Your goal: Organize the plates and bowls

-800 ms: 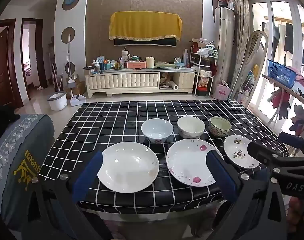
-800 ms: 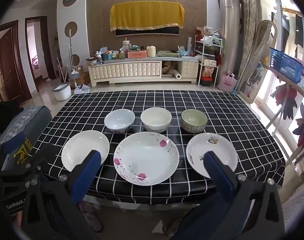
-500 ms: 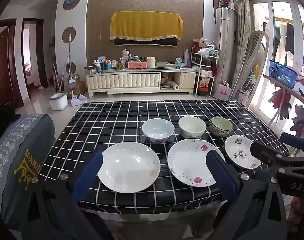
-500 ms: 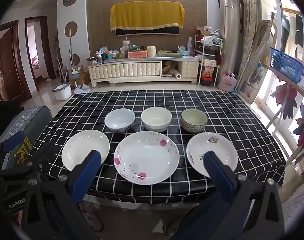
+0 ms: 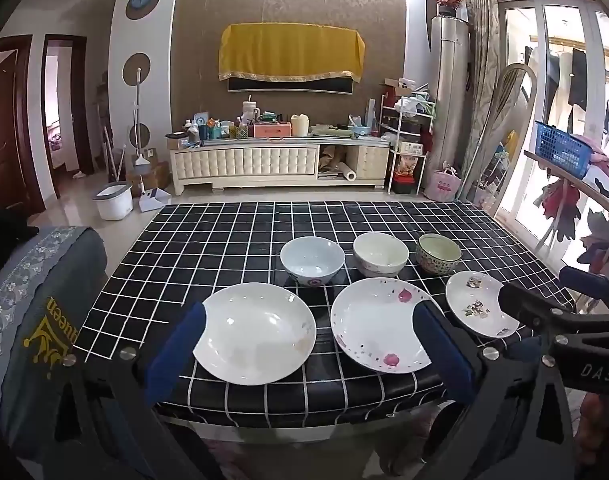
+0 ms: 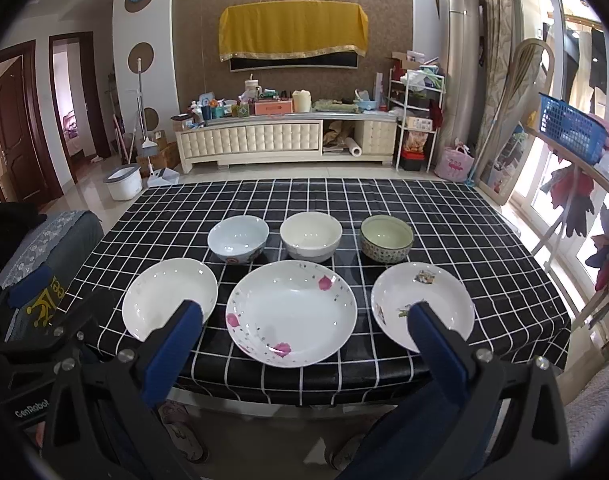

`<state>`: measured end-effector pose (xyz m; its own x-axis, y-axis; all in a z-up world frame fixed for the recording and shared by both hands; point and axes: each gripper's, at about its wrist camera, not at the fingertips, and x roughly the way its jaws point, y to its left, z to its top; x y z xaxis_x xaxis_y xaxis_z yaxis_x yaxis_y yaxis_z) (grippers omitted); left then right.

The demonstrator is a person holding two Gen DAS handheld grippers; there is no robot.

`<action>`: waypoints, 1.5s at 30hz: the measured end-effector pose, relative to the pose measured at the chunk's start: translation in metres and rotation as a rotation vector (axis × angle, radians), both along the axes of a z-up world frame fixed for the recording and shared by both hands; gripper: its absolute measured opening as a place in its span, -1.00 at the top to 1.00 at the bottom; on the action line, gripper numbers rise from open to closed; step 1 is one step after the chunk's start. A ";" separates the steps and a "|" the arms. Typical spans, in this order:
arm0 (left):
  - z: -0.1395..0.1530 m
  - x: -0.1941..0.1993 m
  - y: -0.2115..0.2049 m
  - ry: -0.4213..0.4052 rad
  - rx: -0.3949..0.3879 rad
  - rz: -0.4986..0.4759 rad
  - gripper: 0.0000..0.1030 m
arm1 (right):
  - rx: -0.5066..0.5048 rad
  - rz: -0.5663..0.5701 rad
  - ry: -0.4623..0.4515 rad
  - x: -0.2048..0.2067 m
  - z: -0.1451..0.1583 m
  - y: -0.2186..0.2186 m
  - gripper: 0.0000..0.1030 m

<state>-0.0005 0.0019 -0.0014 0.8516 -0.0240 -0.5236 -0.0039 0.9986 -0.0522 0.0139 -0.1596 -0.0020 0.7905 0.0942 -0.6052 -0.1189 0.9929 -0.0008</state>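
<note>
Left gripper (image 5: 308, 340), jaws apart, frames the plain plate (image 5: 254, 334); its right finger hides part of the petal plate (image 5: 378, 326). Right gripper (image 6: 304, 338), jaws apart, brackets that plate; three bowls (image 6: 310, 237) stand beyond.

**Background clutter, non-task items**

Black grid tablecloth (image 6: 444, 216) is covering the table straight ahead of the jaws. Cream TV cabinet (image 6: 260, 142) is sitting far ahead, its top crowded with bottles and boxes. Yellow cloth (image 6: 292, 32) is hanging on the wall above it. White bucket (image 6: 124, 182) is standing on the floor ahead-left, mop (image 6: 142, 112) leaning on the wall behind it. Blue basket (image 6: 572, 128) is resting on a rack ahead-right. Pink bag (image 6: 458, 164) is sitting by the tall air conditioner (image 6: 460, 68).
</note>
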 end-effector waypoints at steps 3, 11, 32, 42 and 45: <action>0.000 0.001 -0.001 0.008 0.002 -0.003 -0.99 | 0.000 0.000 0.002 -0.001 0.000 0.000 -1.00; 0.000 -0.001 -0.001 0.007 -0.003 -0.010 -0.99 | -0.002 -0.003 0.004 0.000 -0.003 -0.001 -1.00; -0.001 -0.004 -0.002 0.015 -0.016 -0.025 -0.99 | 0.001 -0.003 0.024 -0.003 -0.005 -0.002 -1.00; -0.003 -0.002 -0.002 0.016 -0.019 -0.029 -0.99 | -0.003 -0.004 0.026 -0.003 -0.005 -0.001 -1.00; -0.002 -0.001 -0.003 0.017 -0.022 -0.031 -0.99 | -0.002 -0.005 0.026 -0.003 -0.005 -0.001 -1.00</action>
<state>-0.0020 -0.0010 -0.0035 0.8414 -0.0618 -0.5368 0.0258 0.9969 -0.0744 0.0111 -0.1606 -0.0066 0.7749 0.0896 -0.6257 -0.1144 0.9934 0.0005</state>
